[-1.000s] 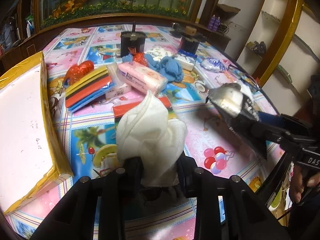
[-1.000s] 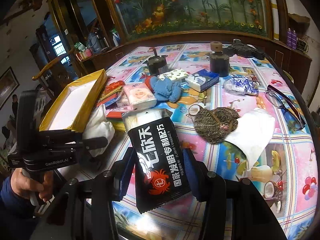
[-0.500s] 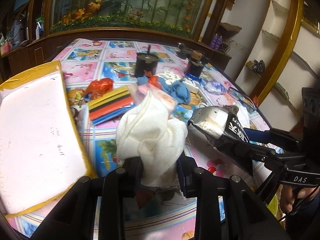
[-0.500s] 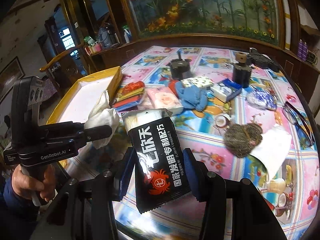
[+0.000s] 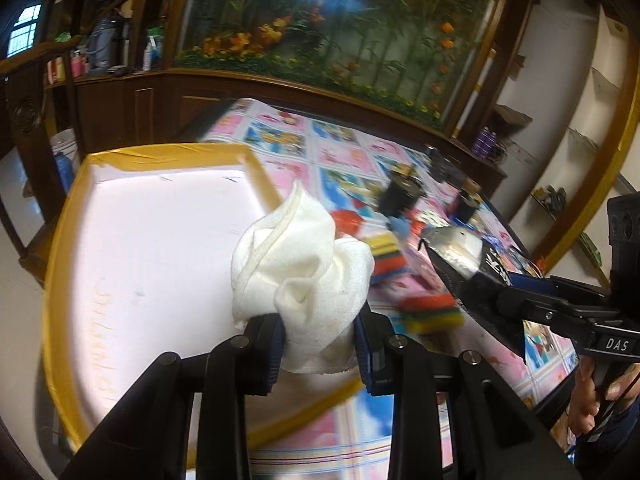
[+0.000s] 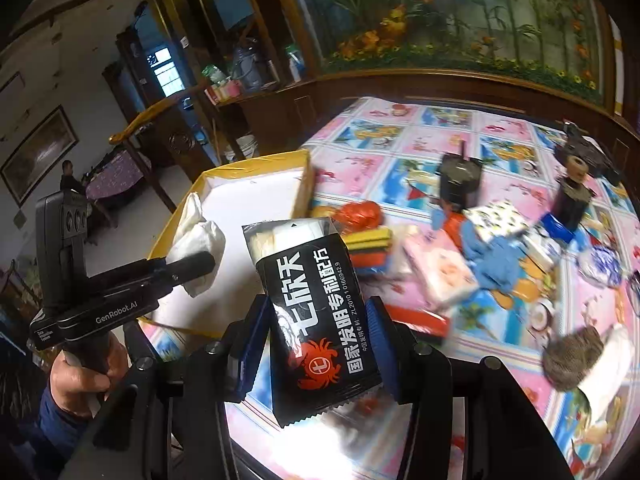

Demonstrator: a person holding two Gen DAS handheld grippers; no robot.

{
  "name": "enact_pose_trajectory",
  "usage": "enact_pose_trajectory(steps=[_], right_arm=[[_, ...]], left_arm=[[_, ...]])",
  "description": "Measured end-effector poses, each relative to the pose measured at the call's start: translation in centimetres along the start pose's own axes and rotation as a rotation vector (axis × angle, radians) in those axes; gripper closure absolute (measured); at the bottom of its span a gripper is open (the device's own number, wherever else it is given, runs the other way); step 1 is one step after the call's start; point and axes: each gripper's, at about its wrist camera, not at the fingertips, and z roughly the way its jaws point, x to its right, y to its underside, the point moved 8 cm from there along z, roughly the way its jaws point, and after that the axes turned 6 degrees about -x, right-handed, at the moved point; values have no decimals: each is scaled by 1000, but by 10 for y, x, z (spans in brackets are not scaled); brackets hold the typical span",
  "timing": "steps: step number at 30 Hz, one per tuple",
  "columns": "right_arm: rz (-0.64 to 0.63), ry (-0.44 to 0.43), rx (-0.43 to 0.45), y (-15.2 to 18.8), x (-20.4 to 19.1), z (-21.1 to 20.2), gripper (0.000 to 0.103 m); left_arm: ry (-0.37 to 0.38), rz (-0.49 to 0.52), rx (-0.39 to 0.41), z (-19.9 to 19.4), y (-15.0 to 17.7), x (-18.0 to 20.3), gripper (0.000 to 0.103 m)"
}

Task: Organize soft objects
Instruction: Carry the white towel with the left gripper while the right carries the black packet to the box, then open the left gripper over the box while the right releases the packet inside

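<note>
Clearly, the soft, light cloth [image 5: 296,276] is held bunched between the shut pads of the left claw [image 5: 318,344], above the box [image 5: 60,248], while the slippery, crushable packet [image 6: 316,312] is gripped mid-body by the right claw [image 6: 320,340], the box lying ahead and left.

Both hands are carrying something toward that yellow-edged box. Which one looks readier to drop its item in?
Probably the left: its white cloth already hangs over the box, while the right gripper's black packet sits nearer the rim.

one white cloth [image 5: 300,276], one black packet [image 6: 316,312], one box [image 5: 64,240]
</note>
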Motion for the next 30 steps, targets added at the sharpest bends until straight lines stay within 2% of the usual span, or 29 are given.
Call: enact_pose_trajectory(steps=[7,14,22,28,30], right_arm=[[-23,-43,-33,-42,-46,32,50],[0,-78,-66,-97,-82,86,50],[55,-37,-105,-150,-93,165,50],[109,-36,-149,-160,-89,215,50],[126,-36,-154,-160,-86,226,50]], left_arm=[[-90,-38,-10,-10,-22,-67,74],[-145,-74,-57,6,-51,-120,74],[-154,-114,-147,44,-74,-155,74],[-174,-129,-189,61,-74,-171,74],[-160,-130,-199,64,-74,-172,74]])
